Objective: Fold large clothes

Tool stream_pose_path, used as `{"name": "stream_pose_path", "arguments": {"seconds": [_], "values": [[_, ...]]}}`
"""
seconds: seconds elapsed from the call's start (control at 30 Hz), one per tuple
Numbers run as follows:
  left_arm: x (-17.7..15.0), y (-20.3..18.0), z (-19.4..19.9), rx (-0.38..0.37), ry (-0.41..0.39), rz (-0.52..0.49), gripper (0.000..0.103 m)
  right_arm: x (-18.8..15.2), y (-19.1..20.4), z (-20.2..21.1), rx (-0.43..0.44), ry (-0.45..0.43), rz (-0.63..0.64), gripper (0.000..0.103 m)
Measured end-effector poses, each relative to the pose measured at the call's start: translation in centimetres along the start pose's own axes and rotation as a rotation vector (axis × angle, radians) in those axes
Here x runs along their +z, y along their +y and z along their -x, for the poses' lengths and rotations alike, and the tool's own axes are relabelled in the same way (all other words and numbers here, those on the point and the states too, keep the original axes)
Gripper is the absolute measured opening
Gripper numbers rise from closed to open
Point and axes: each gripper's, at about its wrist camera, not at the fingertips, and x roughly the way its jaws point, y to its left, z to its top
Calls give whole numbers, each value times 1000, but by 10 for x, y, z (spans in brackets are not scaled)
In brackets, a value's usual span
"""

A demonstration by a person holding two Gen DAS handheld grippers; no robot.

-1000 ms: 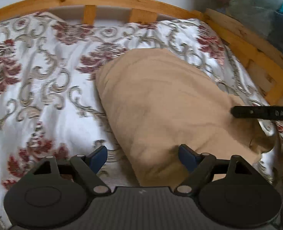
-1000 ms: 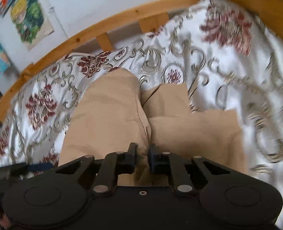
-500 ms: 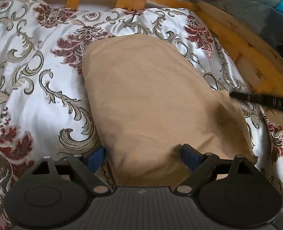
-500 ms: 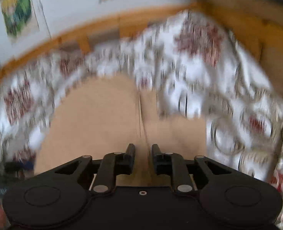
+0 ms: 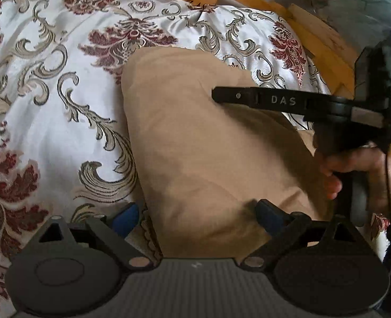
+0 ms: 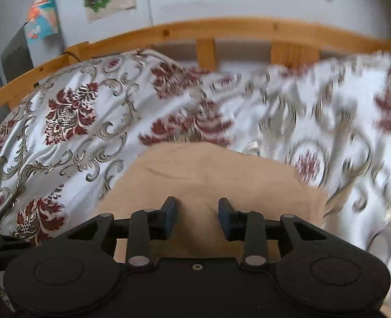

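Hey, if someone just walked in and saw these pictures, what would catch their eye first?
Probably the tan folded garment lying mid-bed on the white bedspread with red and gold scrollwork. Over it, the left gripper is opening wide at its near edge, and the right gripper is opening above the cloth, holding nothing.

Your left gripper [image 5: 196, 212] points steeply downward, its jaws opening and spread wide. Your right gripper [image 6: 197, 213] also tilts downward, its jaws opening with a moderate gap and nothing clamped. Your right hand [image 5: 354, 169] is wrapped around its handle.
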Motion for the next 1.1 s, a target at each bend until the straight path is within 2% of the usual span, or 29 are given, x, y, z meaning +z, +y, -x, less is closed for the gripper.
{"name": "stream_pose_path", "arguments": {"seconds": [0.1, 0.2, 0.3, 0.4, 0.43, 0.5, 0.53, 0.6, 0.67, 0.73, 0.77, 0.8, 0.97, 1.1], "values": [[-1, 3, -5, 1, 1, 5, 103, -10, -11, -7, -4, 10, -71, 36], [-2, 5, -4, -3, 5, 24, 103, -9, -11, 6, -37, 10, -96, 37], [-5, 2, 1, 21, -17, 4, 103, -8, -12, 50, -77, -21, -157, 36], [-4, -3, 4, 39, -33, -25, 103, -14, -8, 107, -225, -82, -145, 38], [-3, -4, 4, 43, -32, -23, 103, -21, -9, 129, -278, -105, -171, 40], [-2, -3, 6, 46, -27, -3, 103, -41, -14, 161, -316, -144, -278, 64], [-2, -3, 7, 48, -25, 9, 103, -53, -20, 174, -308, -153, -357, 70], [-3, -3, 9, 57, -25, 27, 102, -68, -30, 189, -294, -143, -492, 72], [-4, -4, 11, 68, -26, 36, 102, -77, -35, 195, -296, -141, -554, 72], [-6, -3, 12, 67, -30, 39, 102, -80, -36, 192, -321, -111, -560, 80], [-6, -1, 11, 58, -29, 43, 103, -81, -37, 186, -332, -92, -561, 89], [-6, 2, 10, 46, -27, 49, 103, -82, -39, 180, -337, -71, -559, 92], [-7, 12, 4, 2, -6, 105, 103, -93, -58, 133, -370, 175, -601, 97], [-7, 10, 4, 8, -18, 89, 103, -99, -61, 126, -310, 202, -648, 99]]}}
